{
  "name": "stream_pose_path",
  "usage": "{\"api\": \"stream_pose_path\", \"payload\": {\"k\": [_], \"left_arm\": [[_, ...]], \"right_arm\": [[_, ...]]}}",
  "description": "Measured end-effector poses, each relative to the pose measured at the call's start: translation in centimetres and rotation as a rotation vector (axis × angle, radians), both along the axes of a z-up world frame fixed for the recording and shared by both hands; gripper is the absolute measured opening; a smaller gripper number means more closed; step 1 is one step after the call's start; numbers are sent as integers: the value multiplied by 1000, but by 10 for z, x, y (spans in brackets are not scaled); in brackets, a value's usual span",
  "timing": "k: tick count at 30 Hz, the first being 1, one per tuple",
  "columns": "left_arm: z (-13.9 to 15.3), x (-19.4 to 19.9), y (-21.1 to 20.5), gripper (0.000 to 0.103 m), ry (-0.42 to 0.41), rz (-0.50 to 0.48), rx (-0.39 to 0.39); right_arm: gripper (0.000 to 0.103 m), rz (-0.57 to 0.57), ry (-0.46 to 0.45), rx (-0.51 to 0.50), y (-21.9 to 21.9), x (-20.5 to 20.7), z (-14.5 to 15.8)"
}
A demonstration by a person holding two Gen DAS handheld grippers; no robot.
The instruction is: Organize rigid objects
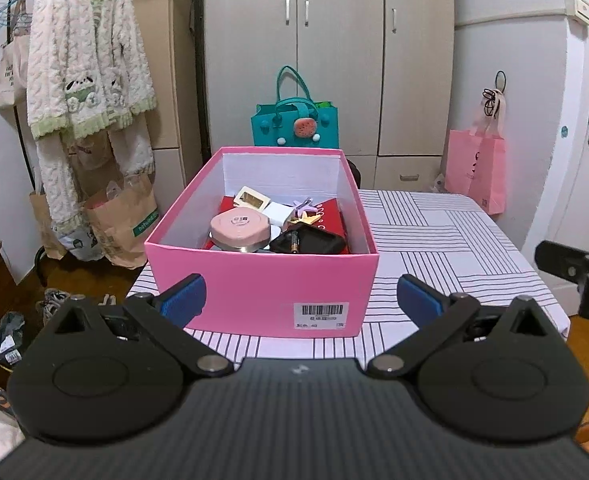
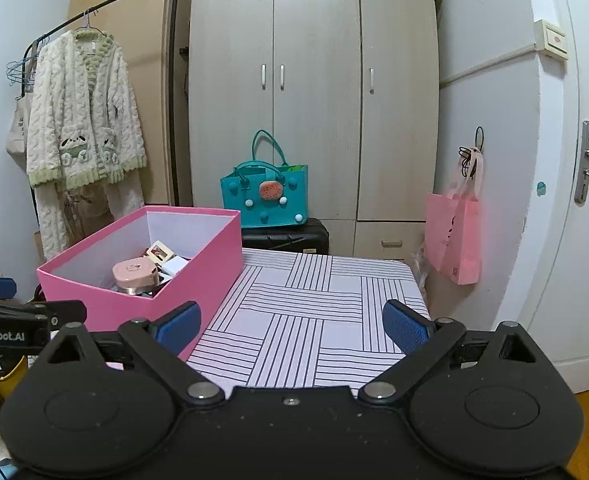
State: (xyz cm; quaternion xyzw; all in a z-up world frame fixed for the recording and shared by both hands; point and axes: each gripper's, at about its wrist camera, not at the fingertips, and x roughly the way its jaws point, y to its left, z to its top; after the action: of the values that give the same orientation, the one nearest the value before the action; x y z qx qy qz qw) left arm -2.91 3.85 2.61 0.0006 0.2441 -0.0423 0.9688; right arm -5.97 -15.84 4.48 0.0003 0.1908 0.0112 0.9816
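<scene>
A: What do the left gripper [image 1: 301,300] and its jaws show?

B: Both blue-padded fingers are spread wide and grasp nothing. The pink box [image 1: 262,280] stands straight ahead of the gap, its near wall filling the space between the two pads; a barcode label [image 1: 321,314] sits on that wall, nearer the right-hand pad.

A: And the contents of the box?

B: Beyond the jaws, inside the open top: a pink round compact [image 1: 239,222] toward the left-hand finger, a black tray [image 1: 308,242] toward the right-hand finger, a white-framed mirror [image 1: 250,199] farther back, all lying over a red flat item [image 1: 328,220]. Whether these touch one another cannot be told throughout.

A: The right gripper [image 2: 292,326]?

B: Jaws released, empty. Between and ahead of them lies the striped tablecloth [image 2: 314,304]. The pink box sits off to the left-hand finger's side, its corner just behind that pad.

A: Do the two tools see each other?

B: Yes. The right gripper's body shows at the far right of the left wrist view; the left gripper's body shows at the far left of the right wrist view.

A: Background, past the jaws?

B: A teal felt bag [image 2: 264,194] before a wardrobe [image 2: 314,80], a fleece robe [image 2: 84,120] on a rack to the left, a pink paper bag [image 2: 454,236] hanging to the right.
</scene>
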Motion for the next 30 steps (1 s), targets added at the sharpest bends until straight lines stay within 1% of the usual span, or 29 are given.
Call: {"api": "stream_pose_path", "payload": {"k": [11,19,25,30], "left_arm": [[1,9,1,103,40,30,12],[-1,12,2,103,35,48,37],[-2,14,4,103,38,44,38],[-5,15,5,103,42,51,35]], "right_arm": [[99,-16,13,16,4,-2,6],[99,4,17,49,4,6,-2],[99,16,18,25,10,8,-5],[99,15,-4,-15,18,4,-6]]}}
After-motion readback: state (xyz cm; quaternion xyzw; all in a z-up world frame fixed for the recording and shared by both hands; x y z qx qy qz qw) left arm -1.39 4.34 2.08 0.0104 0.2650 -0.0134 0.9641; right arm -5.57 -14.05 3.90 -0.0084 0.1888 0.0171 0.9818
